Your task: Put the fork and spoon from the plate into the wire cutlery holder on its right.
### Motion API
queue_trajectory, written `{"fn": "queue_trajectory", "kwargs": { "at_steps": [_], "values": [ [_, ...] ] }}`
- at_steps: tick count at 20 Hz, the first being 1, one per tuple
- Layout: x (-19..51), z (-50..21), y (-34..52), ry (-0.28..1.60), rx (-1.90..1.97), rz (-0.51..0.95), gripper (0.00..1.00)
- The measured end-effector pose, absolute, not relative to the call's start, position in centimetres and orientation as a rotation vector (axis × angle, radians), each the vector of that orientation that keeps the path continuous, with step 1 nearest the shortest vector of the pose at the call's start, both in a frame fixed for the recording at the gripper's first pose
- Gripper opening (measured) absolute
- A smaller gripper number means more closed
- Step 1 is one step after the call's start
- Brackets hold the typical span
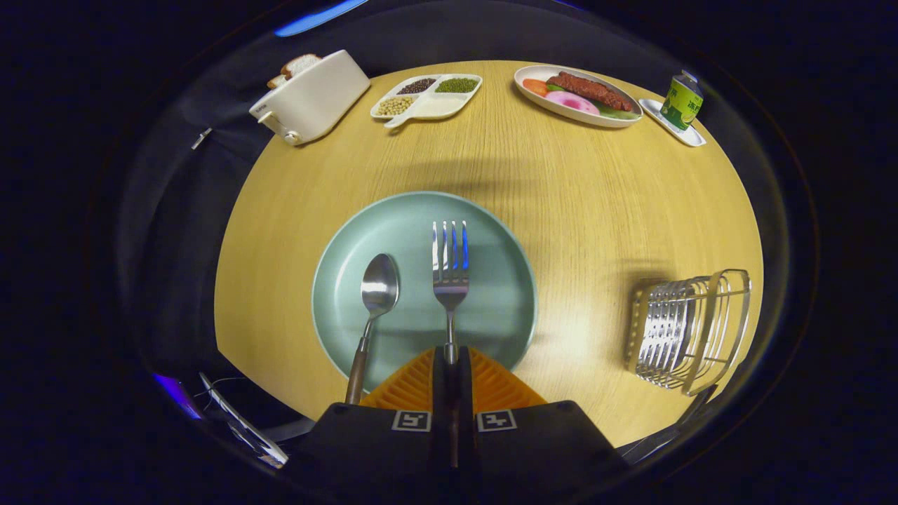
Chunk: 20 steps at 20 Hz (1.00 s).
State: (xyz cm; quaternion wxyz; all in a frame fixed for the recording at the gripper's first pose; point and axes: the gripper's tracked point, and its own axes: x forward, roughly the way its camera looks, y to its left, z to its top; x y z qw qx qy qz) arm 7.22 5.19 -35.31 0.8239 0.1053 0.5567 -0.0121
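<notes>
The gripper point(451, 361) is clamping the fork point(450, 270) handle at the plate's point(505, 308) near edge; lifting straight should avoid nudging the spoon point(375, 298) alongside.

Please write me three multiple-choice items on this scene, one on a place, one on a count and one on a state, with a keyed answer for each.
1. Where does the silver wire cutlery holder stand relative to the round pale green plate?
A. To its right, on the wooden table
B. On the plate
C. Behind the toaster

2. How many pieces of cutlery lie on the pale green plate?
A. One
B. Two
C. Four

3. What is the tool doing?
A. Open above the holder
B. Shut on the spoon's handle
C. Shut on the handle of the silver metal fork

Answers:
1 A, the holder sits apart from the plate on the tabletop at its right.
2 B, the fork and a silver spoon with a brown handle lie side by side.
3 C, both fingers meet around the fork's handle, the spoon lying free beside them.
</notes>
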Motion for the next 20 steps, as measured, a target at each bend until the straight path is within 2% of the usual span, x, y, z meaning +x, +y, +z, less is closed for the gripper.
{"fn": "queue_trajectory", "kwargs": {
  "at_steps": [5, 10, 15, 20],
  "values": [
    [5.1, -28.8, 1.8, 1.137, 0.227, 0.029, 0.09],
    [0.9, -24.3, -4.4, 1.184, 0.244, 0.019, 0.09],
    [-4.1, -24.3, -11.8, 1.352, 0.105, 0.01, 0.09],
    [-5.4, -27.5, -12.9, 1.546, 0.044, 0.097, 0.09]
  ]
}}
